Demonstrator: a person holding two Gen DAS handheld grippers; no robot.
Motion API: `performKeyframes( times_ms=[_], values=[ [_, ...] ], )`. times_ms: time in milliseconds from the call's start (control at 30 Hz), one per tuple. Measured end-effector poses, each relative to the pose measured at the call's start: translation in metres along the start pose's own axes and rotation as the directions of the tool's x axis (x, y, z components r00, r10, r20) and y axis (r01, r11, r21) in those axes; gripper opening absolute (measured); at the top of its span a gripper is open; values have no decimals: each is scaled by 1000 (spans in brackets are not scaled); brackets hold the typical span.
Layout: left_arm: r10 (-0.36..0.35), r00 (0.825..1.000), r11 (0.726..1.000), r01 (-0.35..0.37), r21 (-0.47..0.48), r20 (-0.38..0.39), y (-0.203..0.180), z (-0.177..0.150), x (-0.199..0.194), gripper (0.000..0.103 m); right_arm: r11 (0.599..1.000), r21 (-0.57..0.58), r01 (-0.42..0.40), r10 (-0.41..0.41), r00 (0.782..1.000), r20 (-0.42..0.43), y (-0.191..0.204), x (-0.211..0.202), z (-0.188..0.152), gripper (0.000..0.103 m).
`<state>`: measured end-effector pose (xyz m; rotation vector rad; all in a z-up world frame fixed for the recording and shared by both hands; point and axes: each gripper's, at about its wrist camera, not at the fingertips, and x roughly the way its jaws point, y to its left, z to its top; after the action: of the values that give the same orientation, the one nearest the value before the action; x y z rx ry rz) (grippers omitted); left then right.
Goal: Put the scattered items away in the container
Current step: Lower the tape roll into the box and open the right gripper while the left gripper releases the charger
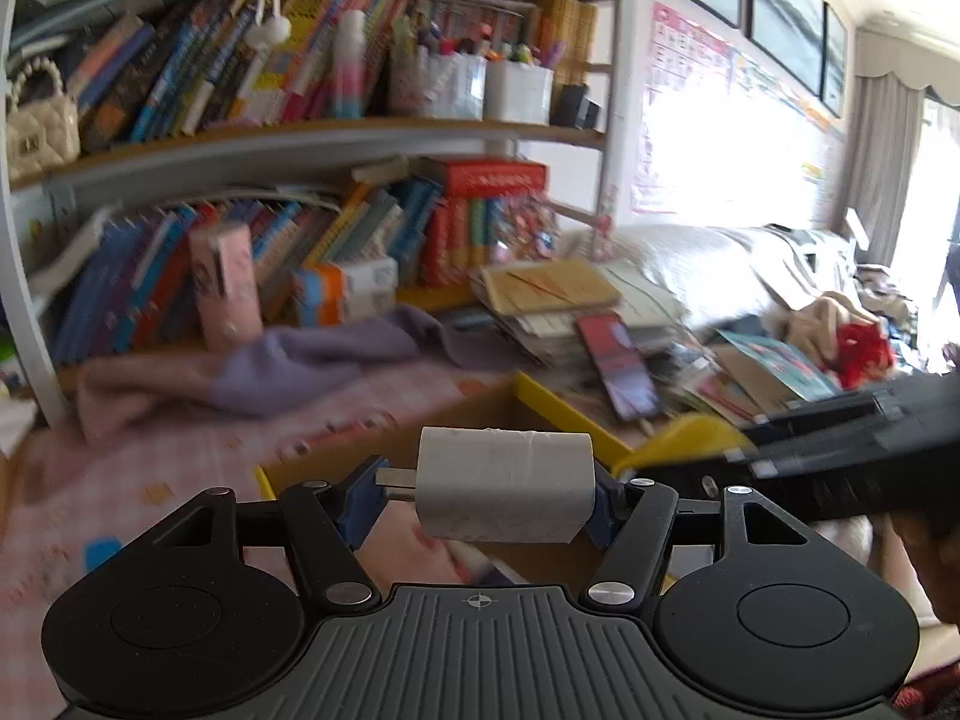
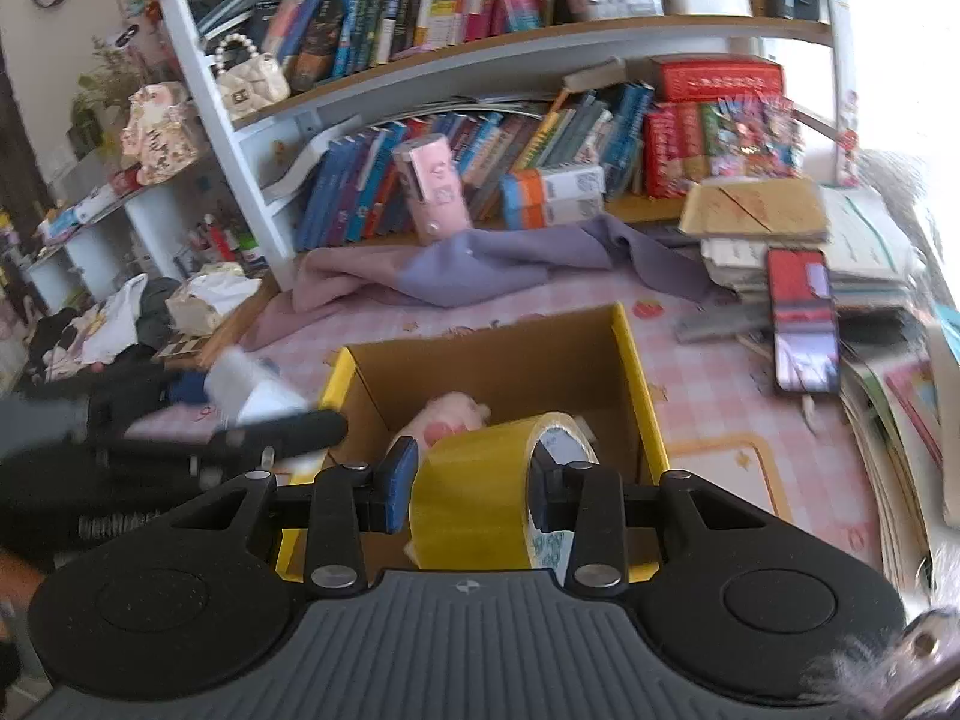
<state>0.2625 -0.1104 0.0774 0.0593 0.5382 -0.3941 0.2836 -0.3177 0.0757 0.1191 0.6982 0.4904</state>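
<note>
Left jaws clamp a white charger [image 1: 504, 489]; right jaws pinch a tape roll [image 2: 480, 504].

Yellow tape roll [image 2: 480, 492], yellow-rimmed box [image 2: 639, 384]

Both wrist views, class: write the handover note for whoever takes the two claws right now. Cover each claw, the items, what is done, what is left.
Left claw: shut on the white charger plug, near the box's left edge.
Right claw: shut on the yellow tape roll, over the cardboard box.
Done: a pink soft toy already lies in the box.
Left: drop the tape and the plug into the box. The phone rests on the paper stack; whether it belongs in is unclear.
</note>
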Motion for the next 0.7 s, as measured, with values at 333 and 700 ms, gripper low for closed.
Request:
performKeyframes(
  times_ms=[333, 700],
  values=[
    [-10, 993, 998, 16, 53, -119, -5, 25, 84, 65, 995, -91, -52, 43, 994, -101, -19, 70, 8, 35],
    [13, 941, 988, 40, 148, -338, -23, 4, 187, 65, 981, -180, -69, 20, 966, -257, -28, 129, -10, 35]
  ],
)
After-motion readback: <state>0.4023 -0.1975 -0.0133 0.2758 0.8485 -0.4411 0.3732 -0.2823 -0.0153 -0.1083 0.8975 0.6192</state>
